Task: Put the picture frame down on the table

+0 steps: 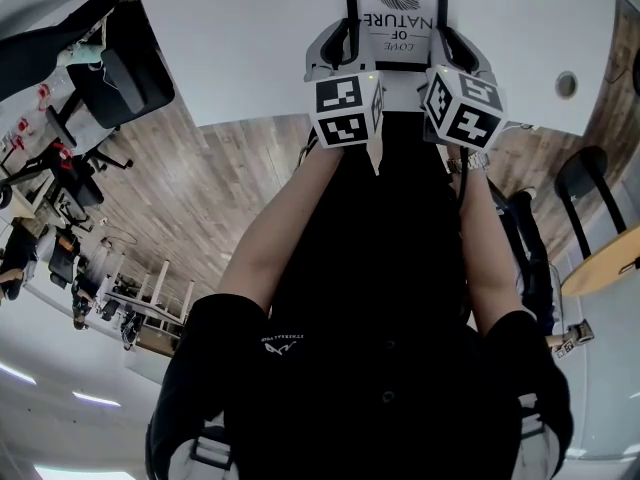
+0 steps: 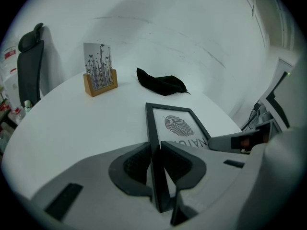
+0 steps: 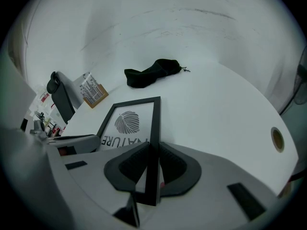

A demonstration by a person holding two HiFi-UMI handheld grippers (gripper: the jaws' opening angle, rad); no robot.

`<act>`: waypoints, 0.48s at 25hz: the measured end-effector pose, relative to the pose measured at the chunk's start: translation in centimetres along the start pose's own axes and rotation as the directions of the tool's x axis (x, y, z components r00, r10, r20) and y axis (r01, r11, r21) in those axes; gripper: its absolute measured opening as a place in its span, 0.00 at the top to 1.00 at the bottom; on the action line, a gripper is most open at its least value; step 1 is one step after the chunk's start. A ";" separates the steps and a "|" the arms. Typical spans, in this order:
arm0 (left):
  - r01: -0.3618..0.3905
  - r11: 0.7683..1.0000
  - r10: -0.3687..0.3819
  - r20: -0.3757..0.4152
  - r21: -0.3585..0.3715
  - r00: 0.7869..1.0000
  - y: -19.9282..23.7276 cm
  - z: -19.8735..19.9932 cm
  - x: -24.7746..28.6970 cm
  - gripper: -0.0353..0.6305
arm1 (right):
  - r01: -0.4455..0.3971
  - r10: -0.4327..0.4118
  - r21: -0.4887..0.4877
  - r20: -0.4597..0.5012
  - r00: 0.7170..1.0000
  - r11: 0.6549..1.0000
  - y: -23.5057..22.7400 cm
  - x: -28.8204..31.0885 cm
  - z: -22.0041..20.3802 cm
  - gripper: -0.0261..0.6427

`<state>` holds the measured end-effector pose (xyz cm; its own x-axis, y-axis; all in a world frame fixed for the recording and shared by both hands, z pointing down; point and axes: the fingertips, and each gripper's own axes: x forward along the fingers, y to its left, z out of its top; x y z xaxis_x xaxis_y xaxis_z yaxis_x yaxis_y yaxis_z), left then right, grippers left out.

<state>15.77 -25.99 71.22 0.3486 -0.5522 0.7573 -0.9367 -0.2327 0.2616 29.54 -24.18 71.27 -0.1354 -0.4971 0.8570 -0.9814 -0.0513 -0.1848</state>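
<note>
Your left gripper and right gripper each pinch a side rail of the picture frame, which seems to lie flat on the table, nearer you than the black pouch.

Your white round table carries a wooden card stand holding a printed card, with a crumpled black cloth pouch near it. The picture frame lies flat by your edge, contact unclear. A round cable hole sits at the right.
</note>
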 end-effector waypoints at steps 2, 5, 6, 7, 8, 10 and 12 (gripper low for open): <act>0.000 1.000 0.000 0.005 -0.001 1.000 0.1 0.0 0.1 0.84 | -0.004 0.004 0.000 -0.004 1.000 1.000 0.1 0.2 0.0 0.86; 0.004 1.000 -0.004 0.008 -0.008 1.000 0.2 0.0 0.1 0.84 | -0.004 0.004 -0.003 0.001 1.000 1.000 0.1 0.3 0.0 0.86; 0.007 1.000 -0.007 0.009 -0.012 1.000 0.2 0.1 0.1 0.84 | -0.005 0.005 -0.005 0.003 1.000 1.000 0.1 0.3 0.0 0.86; 0.011 1.000 -0.010 0.012 -0.014 1.000 0.1 0.1 0.0 0.84 | -0.007 0.007 -0.008 0.005 1.000 1.000 0.1 0.2 0.0 0.86; 0.015 1.000 -0.015 0.015 -0.013 1.000 0.1 0.1 0.0 0.84 | -0.008 0.009 -0.012 0.005 1.000 1.000 0.1 0.2 0.0 0.86; 0.027 1.000 -0.027 0.020 -0.004 0.999 -0.1 0.0 -0.1 0.83 | -0.011 0.011 -0.020 0.005 1.000 1.000 0.0 0.0 -0.1 0.86; 0.036 0.999 -0.037 0.028 0.003 0.999 -0.3 0.2 -0.1 0.82 | -0.016 0.016 -0.020 0.004 1.000 1.000 -0.2 0.0 -0.1 0.83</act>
<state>15.98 -26.05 70.91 0.3834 -0.5658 0.7300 -0.9233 -0.2554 0.2869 29.71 -24.07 71.36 -0.1510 -0.5011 0.8521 -0.9816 -0.0257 -0.1891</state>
